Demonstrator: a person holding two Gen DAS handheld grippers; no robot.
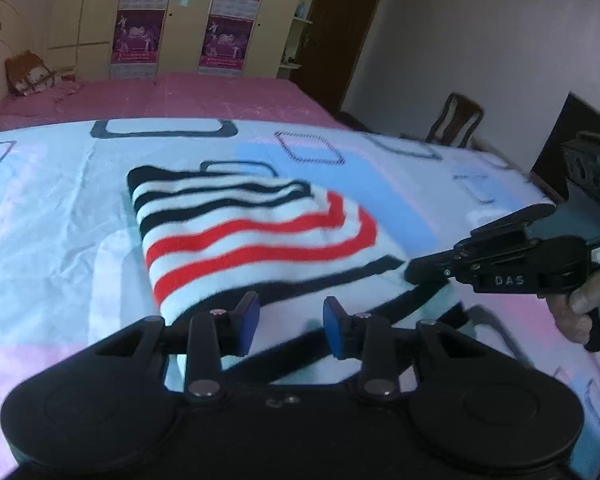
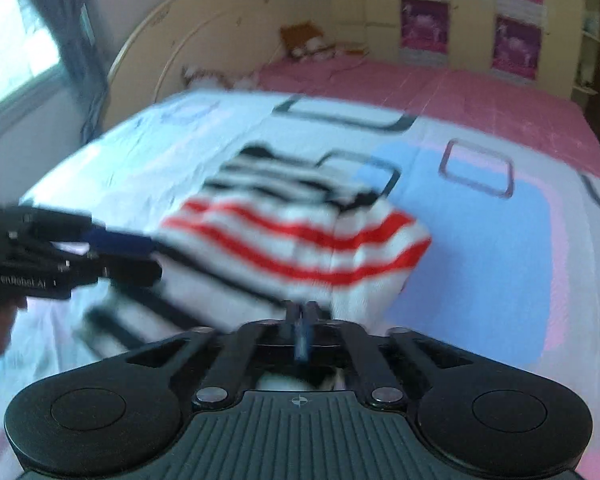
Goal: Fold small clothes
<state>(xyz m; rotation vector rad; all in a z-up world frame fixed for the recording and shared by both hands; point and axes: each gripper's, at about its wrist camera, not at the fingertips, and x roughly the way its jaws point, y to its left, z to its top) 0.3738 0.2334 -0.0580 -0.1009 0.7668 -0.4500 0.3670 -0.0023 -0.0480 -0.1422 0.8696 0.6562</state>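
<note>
A small garment with white, black and red stripes [image 1: 256,236] lies partly folded on the bed; it also shows in the right wrist view [image 2: 300,232]. My left gripper [image 1: 290,316] is open, its blue pads [image 1: 251,312] just above the garment's near edge, holding nothing. My right gripper [image 2: 303,316] is shut on the garment's near white edge and lifts it slightly. In the left wrist view the right gripper [image 1: 424,274] comes in from the right at the garment's edge. In the right wrist view the left gripper [image 2: 140,256] comes in from the left.
The bed is covered by a light blue, pink and white sheet [image 1: 60,208] with dark rectangle prints, and a pink blanket [image 1: 188,96] beyond. A wardrobe with posters [image 1: 180,20] stands behind. A wooden chair [image 1: 456,120] stands at the right. Stuffed toys [image 2: 304,40] sit by the headboard.
</note>
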